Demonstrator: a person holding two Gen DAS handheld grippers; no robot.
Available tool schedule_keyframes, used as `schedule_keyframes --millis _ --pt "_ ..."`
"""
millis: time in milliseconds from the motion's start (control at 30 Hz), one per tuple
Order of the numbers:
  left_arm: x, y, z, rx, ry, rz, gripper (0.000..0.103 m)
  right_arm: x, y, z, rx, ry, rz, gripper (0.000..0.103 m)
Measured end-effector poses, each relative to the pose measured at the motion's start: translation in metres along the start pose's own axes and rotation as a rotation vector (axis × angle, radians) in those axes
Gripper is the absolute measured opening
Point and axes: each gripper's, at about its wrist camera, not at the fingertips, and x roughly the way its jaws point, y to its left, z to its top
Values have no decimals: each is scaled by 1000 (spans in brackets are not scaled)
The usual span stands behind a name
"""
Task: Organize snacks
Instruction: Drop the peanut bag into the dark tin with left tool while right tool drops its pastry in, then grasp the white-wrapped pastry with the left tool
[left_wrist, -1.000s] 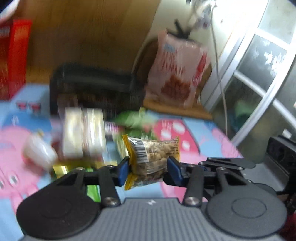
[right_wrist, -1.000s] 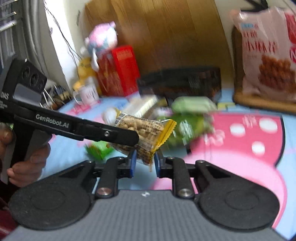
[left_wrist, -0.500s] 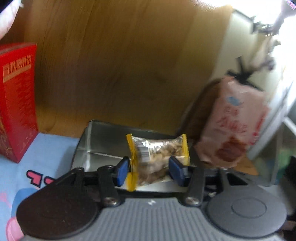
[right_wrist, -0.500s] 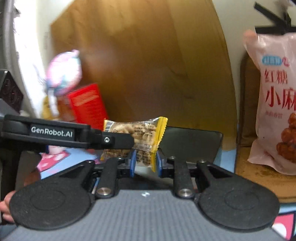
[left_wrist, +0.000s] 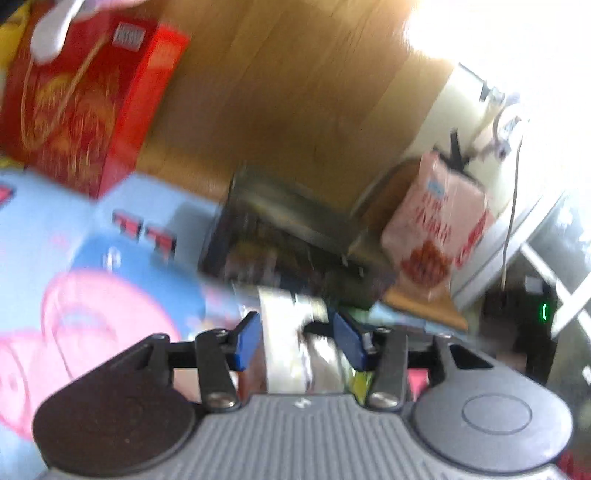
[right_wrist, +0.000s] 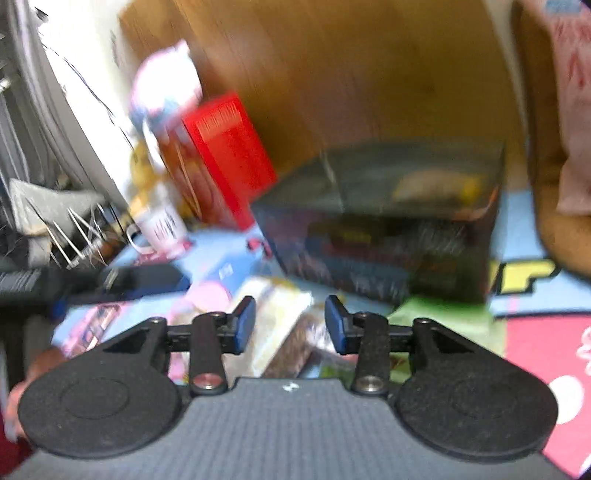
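Peanut packet (right_wrist: 436, 186) lies blurred inside the dark bin (right_wrist: 388, 243), well ahead of both my grippers. My right gripper (right_wrist: 290, 325) has just been opening and holds nothing, loose snack packs (right_wrist: 280, 325) on the mat below its jaws. My left gripper (left_wrist: 297, 338) has just been closing a little, jaws apart, gripping nothing; pale pack (left_wrist: 282, 350) under it is blurred.

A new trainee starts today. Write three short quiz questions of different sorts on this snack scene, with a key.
1. Multiple choice: what colour is the tall box standing left of the dark bin? A green, B red, C white.
2. True or false: the right gripper is clamped on a snack.
3. In the left wrist view, which large bag stands right of the bin?

Key
1. B.
2. False. Its jaws have just been opening and grip nothing. The loose snacks lie beyond them on the mat.
3. The pink snack bag.
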Motion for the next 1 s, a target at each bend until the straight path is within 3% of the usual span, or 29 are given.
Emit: schedule_keyframes --millis 100,167,200,267,333,367,433,500,633,667,733,767,833,1000 --pt "11 7 -16 -24 39 41 39 8 -1 0 50 5 42 49" --pt "4 8 -19 -41 29 25 39 2 8 0 57 -10 46 40" --pt "0 9 -19 -60 27 3 39 -6 18 -4 33 -19 43 32" --pt "-7 12 -21 -94 19 -53 39 -26 23 -9 44 -58 63 28" --pt "-11 8 -27 -119 34 -151 39 -47 32 -16 48 -109 109 8" --pt "-11 5 -31 -127 47 -213 39 -59 40 -20 36 -128 153 7" --pt "-12 -7 -39 -113 57 -261 35 -76 60 -29 -11 -150 171 7" --pt "-17 -13 -46 -75 48 -219 36 -84 79 -43 -81 -166 146 7" --pt "-33 5 -53 -114 35 -170 38 -95 79 -68 -47 -216 125 12" --pt "-37 10 -51 -116 28 -159 38 -98 75 -75 -32 -233 91 15" --pt "-39 16 -46 -119 21 -133 39 -102 71 -86 -54 -237 -7 34" --pt "-40 18 -42 -116 18 -129 42 -100 71 -90 -68 -227 -61 38" --pt "-37 17 -34 -84 1 -114 66 -97 64 -99 -41 -194 -96 44" --pt "-10 -4 -11 76 0 -76 70 -85 52 -111 51 -151 -76 46"
